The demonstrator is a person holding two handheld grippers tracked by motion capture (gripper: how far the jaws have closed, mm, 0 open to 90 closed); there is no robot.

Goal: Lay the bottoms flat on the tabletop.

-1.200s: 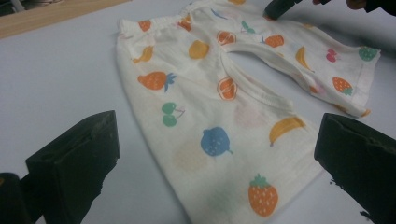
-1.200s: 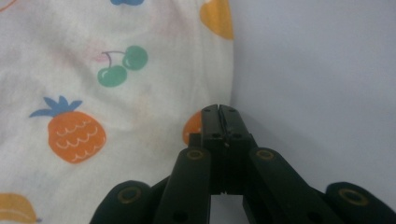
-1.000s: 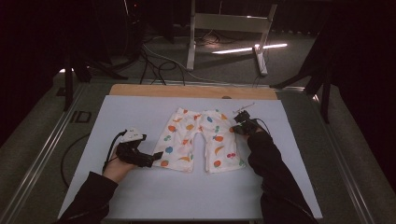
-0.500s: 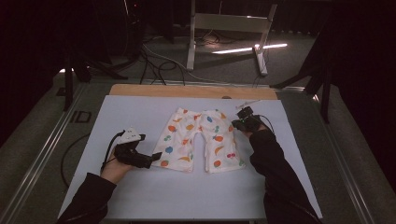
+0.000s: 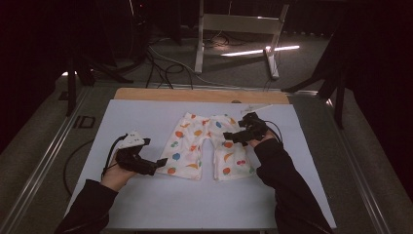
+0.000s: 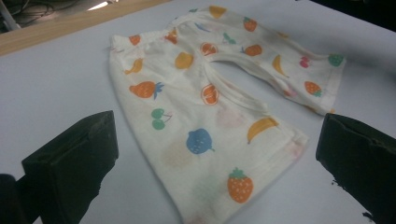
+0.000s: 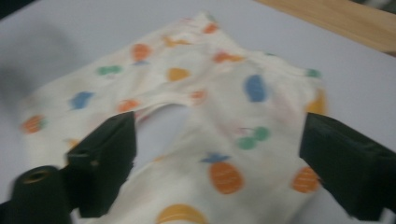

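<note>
Both jaws of the right gripper [image 5: 233, 138] have just spread, releasing the flattened shorts [image 5: 206, 145]; left gripper [image 5: 160, 162] spread, empty.

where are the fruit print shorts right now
In the high view the fruit-print shorts lie flat at the middle of the white table sheet, between the left tongs and right tongs.

Soft matt cloth shorts [image 5: 206, 145]
</note>
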